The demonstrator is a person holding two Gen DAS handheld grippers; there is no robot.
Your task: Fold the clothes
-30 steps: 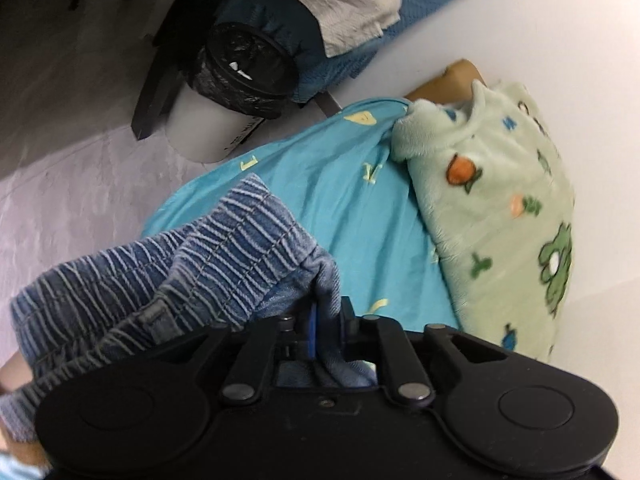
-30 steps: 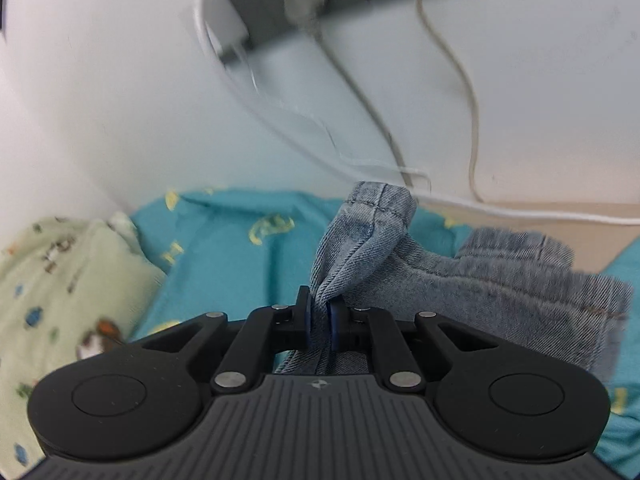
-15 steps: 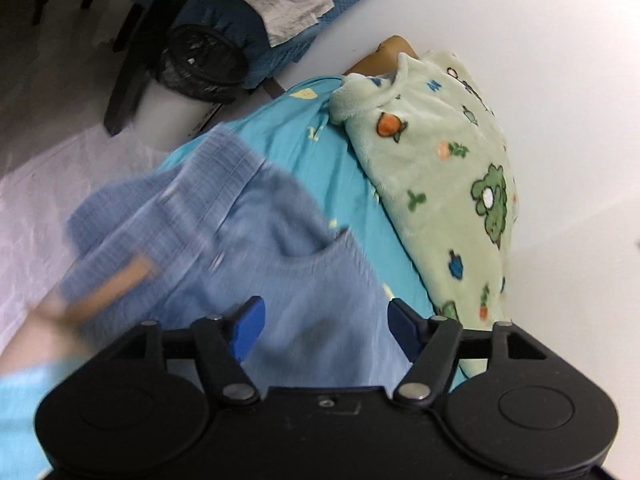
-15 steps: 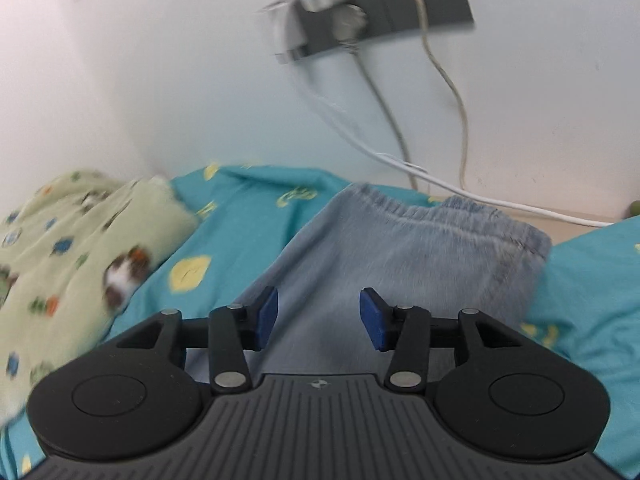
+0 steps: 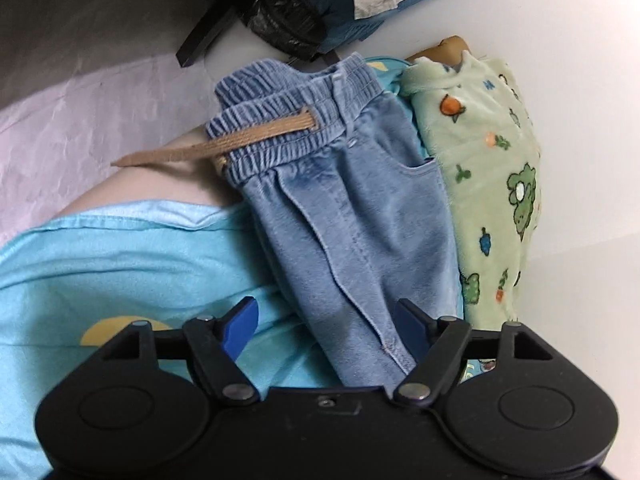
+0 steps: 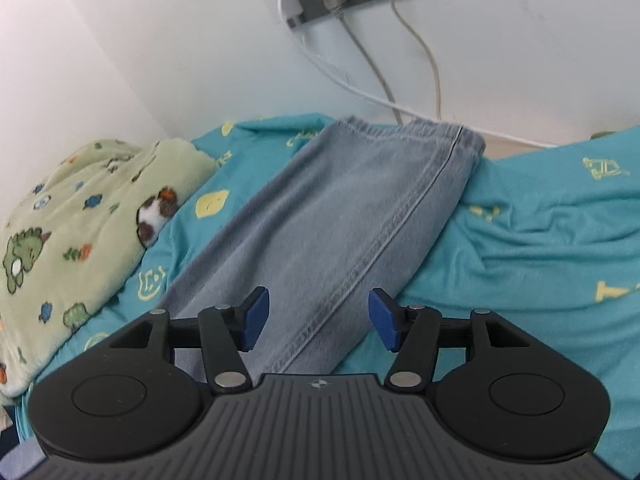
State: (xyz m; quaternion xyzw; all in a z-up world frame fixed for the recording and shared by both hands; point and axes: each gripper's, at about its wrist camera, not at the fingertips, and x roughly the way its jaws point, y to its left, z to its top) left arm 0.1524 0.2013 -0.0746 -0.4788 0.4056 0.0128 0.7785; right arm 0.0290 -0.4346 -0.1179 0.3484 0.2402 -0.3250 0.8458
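Both grippers' fingers spread wide, gripping nothing: left gripper (image 5: 326,326) and right gripper (image 6: 318,318) hover over blue jeans (image 6: 332,216) stretched toward 12 o'clock on a teal sheet (image 6: 540,232), green fleece blanket (image 5: 492,184) alongside at the left gripper's 2 o'clock.

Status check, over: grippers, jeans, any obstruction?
Left gripper open, right gripper open, neither gripping. Jeans lie flat on the teal sheet. Green fleece blanket alongside, touching.

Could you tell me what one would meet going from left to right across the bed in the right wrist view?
Green fleece blanket → teal bedsheet strip → denim trousers → teal bedsheet.
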